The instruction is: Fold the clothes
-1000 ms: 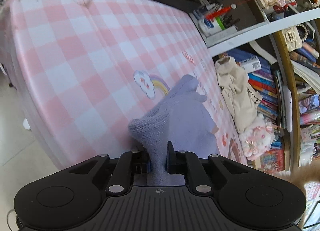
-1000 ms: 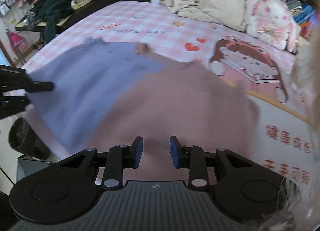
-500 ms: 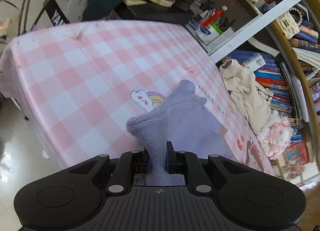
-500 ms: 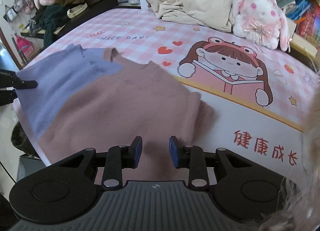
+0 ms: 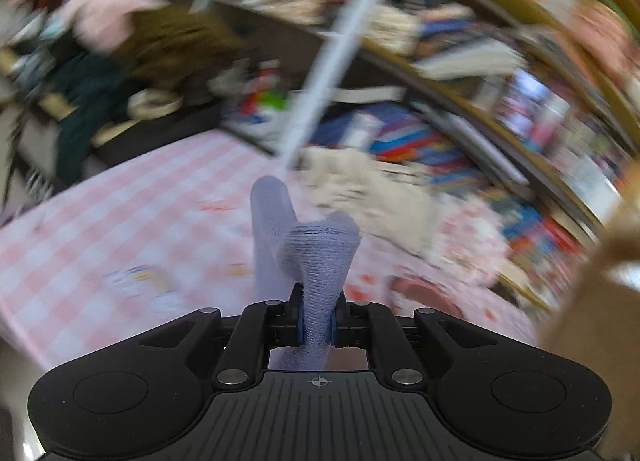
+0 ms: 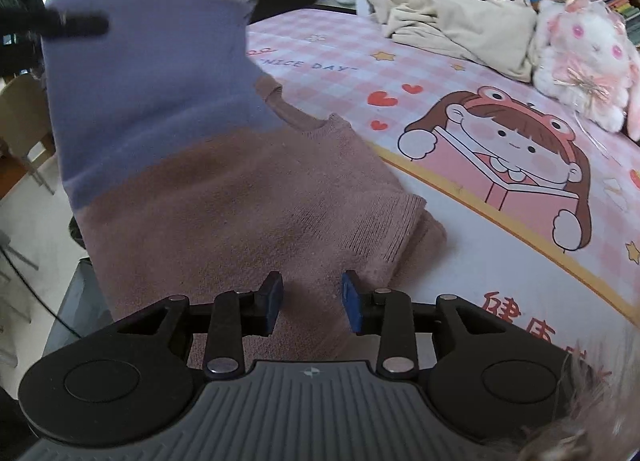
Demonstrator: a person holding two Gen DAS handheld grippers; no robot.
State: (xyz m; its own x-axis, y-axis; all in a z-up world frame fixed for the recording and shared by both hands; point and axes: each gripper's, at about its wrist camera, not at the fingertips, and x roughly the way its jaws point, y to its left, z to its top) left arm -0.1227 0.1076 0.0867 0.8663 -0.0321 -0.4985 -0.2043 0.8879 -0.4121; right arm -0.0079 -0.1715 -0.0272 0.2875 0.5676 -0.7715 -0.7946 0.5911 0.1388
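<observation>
A knit sweater lies on the bed, its body dusty pink (image 6: 256,197) and its sleeve side purple (image 6: 144,73). My left gripper (image 5: 318,319) is shut on the purple sleeve (image 5: 316,257) and holds it lifted above the bed; it shows in the right wrist view (image 6: 76,23) at the upper left, with the purple cloth hanging from it. My right gripper (image 6: 312,303) is open and empty, low over the pink hem near the bed's front edge.
The bed has a pink checked sheet (image 6: 340,53) with a cartoon girl print (image 6: 508,153). A beige garment (image 6: 452,21) and a white plush rabbit (image 6: 584,57) lie at the back. Bookshelves stand behind. A chair (image 6: 20,117) and floor are to the left.
My left gripper has lifted the purple sleeve up off the bed and swung it fast toward the middle; its view is blurred. My right gripper has stayed open over the hem.
</observation>
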